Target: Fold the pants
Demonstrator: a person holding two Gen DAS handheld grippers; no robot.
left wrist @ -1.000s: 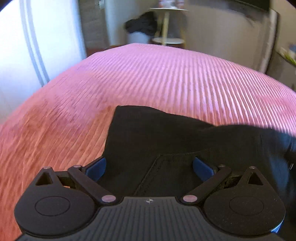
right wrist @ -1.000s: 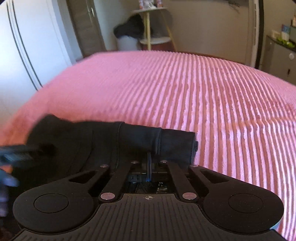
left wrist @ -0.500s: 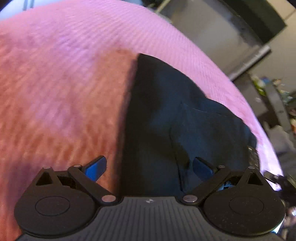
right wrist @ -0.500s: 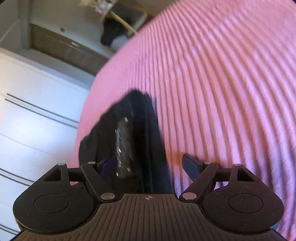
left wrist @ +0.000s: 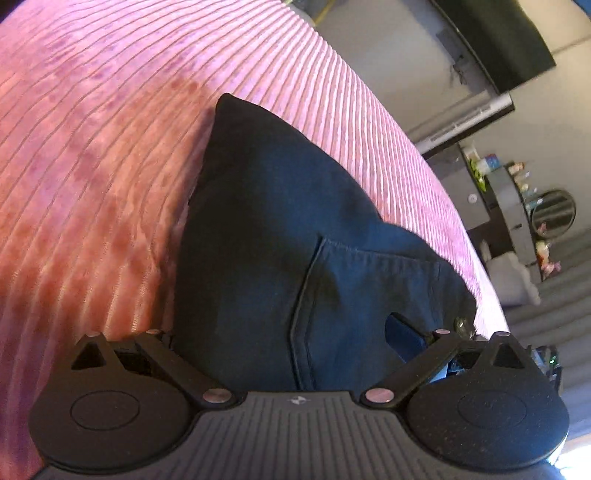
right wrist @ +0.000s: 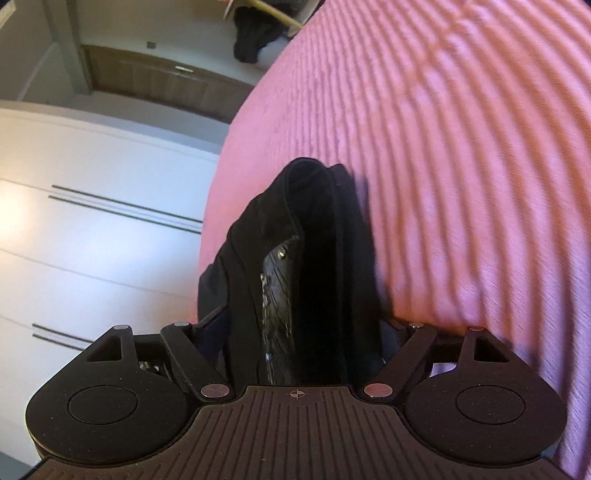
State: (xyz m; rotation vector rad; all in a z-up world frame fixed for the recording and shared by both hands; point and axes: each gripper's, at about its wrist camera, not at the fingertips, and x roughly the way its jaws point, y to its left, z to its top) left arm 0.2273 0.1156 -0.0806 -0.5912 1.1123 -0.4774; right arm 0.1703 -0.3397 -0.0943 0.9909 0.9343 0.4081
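Note:
Dark folded pants (left wrist: 280, 229) lie on the pink ribbed bedspread (left wrist: 92, 166); a back pocket seam faces up. My left gripper (left wrist: 295, 332) is open wide, its jaws on either side of the folded bundle; only the right blue pad (left wrist: 404, 334) shows, the left one is hidden by cloth. In the right wrist view the pants (right wrist: 317, 258) stand edge-on between the jaws of my right gripper (right wrist: 299, 332), which is open wide around the stacked layers. The other gripper's ribbed body (right wrist: 277, 280) shows between the layers.
The bedspread (right wrist: 461, 147) stretches away on all sides. White wardrobe doors (right wrist: 92, 240) stand beside the bed. A dark heap (right wrist: 255, 33) sits by a stool past the bed. A dresser with clutter (left wrist: 517, 206) and a round mirror (left wrist: 554, 212) stand at the right.
Both grippers rolled sideways and moved in over the folded pants. The right gripper, shut a second ago, opened and now straddles the bundle. The left stayed open and slid deeper.

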